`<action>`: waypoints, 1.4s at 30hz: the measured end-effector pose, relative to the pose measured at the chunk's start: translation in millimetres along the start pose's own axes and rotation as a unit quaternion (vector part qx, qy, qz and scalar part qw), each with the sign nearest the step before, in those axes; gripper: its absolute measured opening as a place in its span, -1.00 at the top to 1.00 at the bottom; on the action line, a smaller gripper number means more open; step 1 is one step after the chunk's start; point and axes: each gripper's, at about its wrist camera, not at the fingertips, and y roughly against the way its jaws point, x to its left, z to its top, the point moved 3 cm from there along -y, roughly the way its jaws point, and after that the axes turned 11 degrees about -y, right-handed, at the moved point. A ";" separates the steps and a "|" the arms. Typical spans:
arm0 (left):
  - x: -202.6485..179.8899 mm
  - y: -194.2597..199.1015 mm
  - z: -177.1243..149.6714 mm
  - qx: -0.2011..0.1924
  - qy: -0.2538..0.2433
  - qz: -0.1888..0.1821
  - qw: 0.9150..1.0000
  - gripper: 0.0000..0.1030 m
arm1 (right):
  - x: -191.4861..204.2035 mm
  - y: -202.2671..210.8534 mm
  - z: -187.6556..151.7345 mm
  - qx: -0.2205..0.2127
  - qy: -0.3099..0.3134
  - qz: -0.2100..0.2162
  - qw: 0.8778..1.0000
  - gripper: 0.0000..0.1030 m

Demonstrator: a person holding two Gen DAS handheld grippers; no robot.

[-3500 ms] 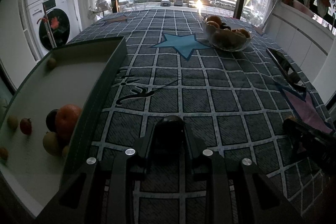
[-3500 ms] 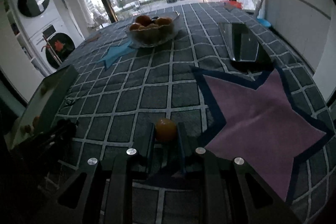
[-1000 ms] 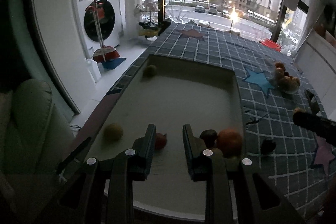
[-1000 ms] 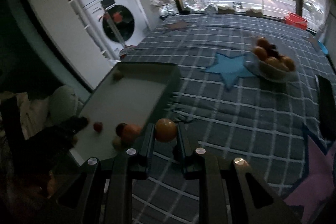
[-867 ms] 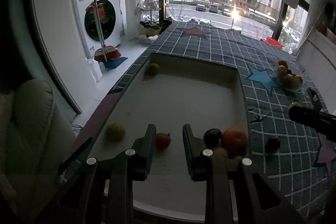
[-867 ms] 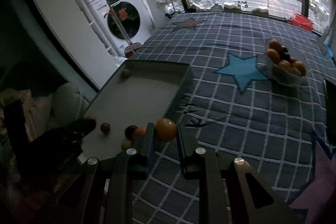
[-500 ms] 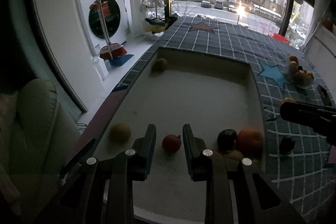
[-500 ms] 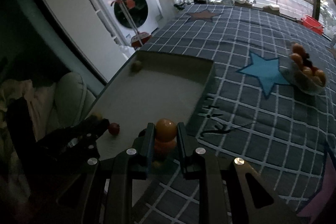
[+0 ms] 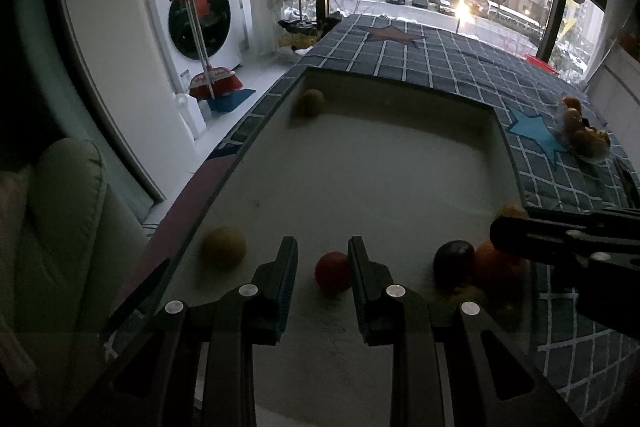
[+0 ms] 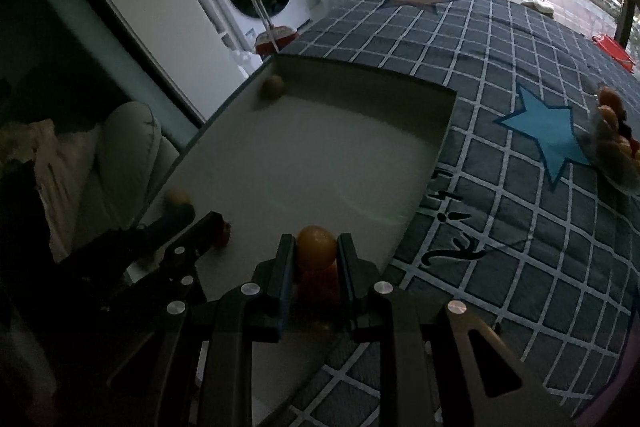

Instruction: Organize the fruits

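Checked cloth (image 10: 520, 75) covers the worktop. Shallow tray (image 9: 400, 95) lies on it, holding loose fruit. Right gripper (image 10: 316, 255) over the tray's near right corner, pinching a small orange (image 10: 316, 245). Left gripper (image 9: 322, 267) over the tray's near edge, pressed almost together and empty; a red fruit (image 9: 332, 271) lies on the tray floor beyond its tips. Fruit bowl (image 10: 616, 151) well apart, far right.

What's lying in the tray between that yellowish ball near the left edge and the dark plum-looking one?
A small red fruit lies between the yellow fruit and the dark fruit, framed by the left tool. The left wrist view shows it.
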 end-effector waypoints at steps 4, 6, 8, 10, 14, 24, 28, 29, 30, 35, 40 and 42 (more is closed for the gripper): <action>-3.5 -1.5 1.4 0.002 -0.007 0.001 1.000 0.45 | 1.2 -6.3 1.6 0.007 0.001 -0.008 1.000 0.38; -4.7 -2.3 1.4 0.004 -0.010 -0.001 1.000 0.45 | 0.7 -7.9 3.2 0.012 -0.007 -0.003 1.000 -0.28; -6.4 -2.9 1.4 0.008 -0.014 -0.001 1.000 0.10 | 1.8 -5.5 3.5 0.006 -0.008 -0.002 1.000 -0.41; -5.4 0.9 1.2 -0.001 -0.010 0.013 1.000 -0.69 | 3.8 -2.5 3.2 0.004 -0.002 -0.005 1.000 -0.44; -4.6 13.8 1.8 -0.026 -0.010 0.018 0.999 -0.75 | 3.5 2.5 2.9 0.003 -0.001 -0.007 1.000 -0.56; -4.2 16.5 -9.6 0.003 0.009 0.002 1.000 -1.00 | -1.1 13.4 -4.0 0.004 0.009 -0.037 0.999 -1.00; -5.3 22.7 -13.3 0.003 0.008 0.000 1.000 -1.00 | 0.8 16.7 -6.9 0.000 0.019 -0.047 0.999 -1.00; -5.4 23.6 -13.8 0.003 0.008 0.001 1.000 -1.00 | 1.4 16.8 -7.7 0.000 0.022 -0.051 0.998 -1.00; -5.4 24.1 -14.2 0.004 0.007 0.003 1.000 -1.00 | 2.0 16.9 -8.3 0.000 0.024 -0.055 0.998 -1.00; -5.3 23.2 -16.4 0.013 0.006 0.002 1.000 -1.00 | 5.8 18.2 -12.1 0.000 0.039 -0.069 0.997 -1.00; -6.0 27.7 -17.9 0.007 0.003 0.000 1.000 -1.00 | 12.6 21.3 -16.9 -0.002 0.062 -0.082 0.995 -1.00; -6.3 30.0 -18.6 0.006 0.001 0.002 1.000 -1.00 | 14.6 22.0 -18.6 -0.004 0.068 -0.084 0.994 -1.00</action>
